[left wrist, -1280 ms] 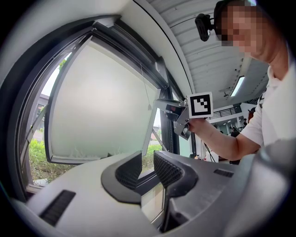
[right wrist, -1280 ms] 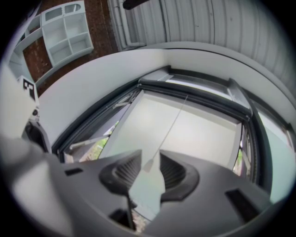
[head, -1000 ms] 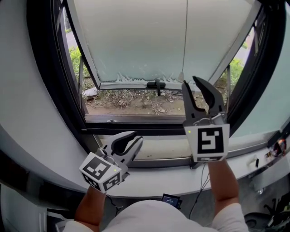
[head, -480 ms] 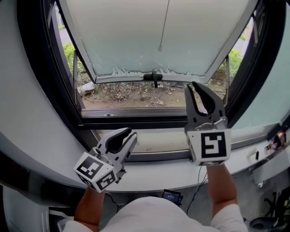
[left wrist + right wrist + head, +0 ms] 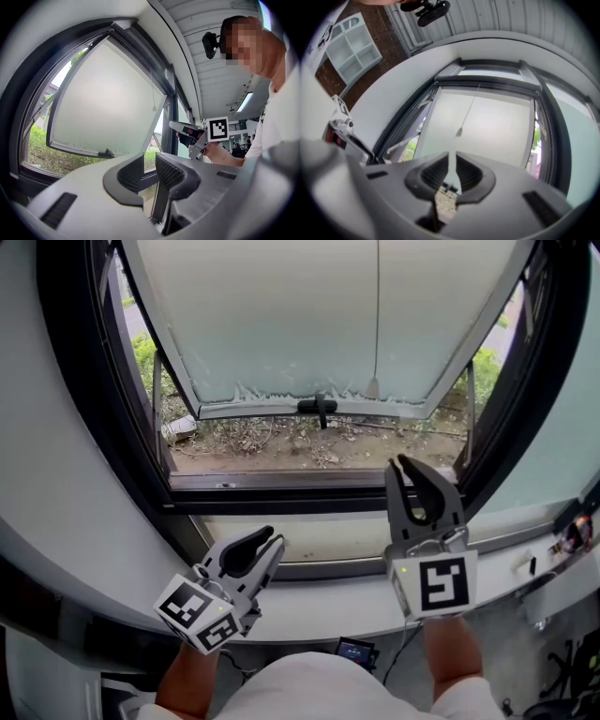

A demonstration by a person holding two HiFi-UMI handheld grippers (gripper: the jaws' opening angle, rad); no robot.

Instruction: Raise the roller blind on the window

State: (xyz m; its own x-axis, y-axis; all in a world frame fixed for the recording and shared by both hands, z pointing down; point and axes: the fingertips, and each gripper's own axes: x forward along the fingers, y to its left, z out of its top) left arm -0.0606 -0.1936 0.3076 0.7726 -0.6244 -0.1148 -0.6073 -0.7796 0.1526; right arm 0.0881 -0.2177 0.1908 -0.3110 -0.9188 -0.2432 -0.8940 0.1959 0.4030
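The pale roller blind (image 5: pixel 272 315) covers the tilted-out window sash; its lower edge sits just above the black handle (image 5: pixel 319 409). A thin pull cord (image 5: pixel 378 306) hangs in front of it and ends in a small toggle (image 5: pixel 373 388). My right gripper (image 5: pixel 401 465) points up below the toggle, apart from it. Its jaws are closing to a narrow slit with nothing between them; in the right gripper view the toggle (image 5: pixel 459 132) hangs beyond the jaws (image 5: pixel 451 171). Lower down, my left gripper (image 5: pixel 264 546) is over the sill, open and empty (image 5: pixel 149 171).
A dark window frame (image 5: pixel 112 427) surrounds the opening, with dry ground and plants (image 5: pixel 281 442) outside. The white sill (image 5: pixel 328 606) runs under both grippers. Cables and a connector (image 5: pixel 570 542) lie at the sill's right end. A small screen (image 5: pixel 354 652) sits below the sill.
The right gripper has dropped away from the cord toggle and its jaws have narrowed. The cord swung left and has come back. The left gripper has sunk slightly.
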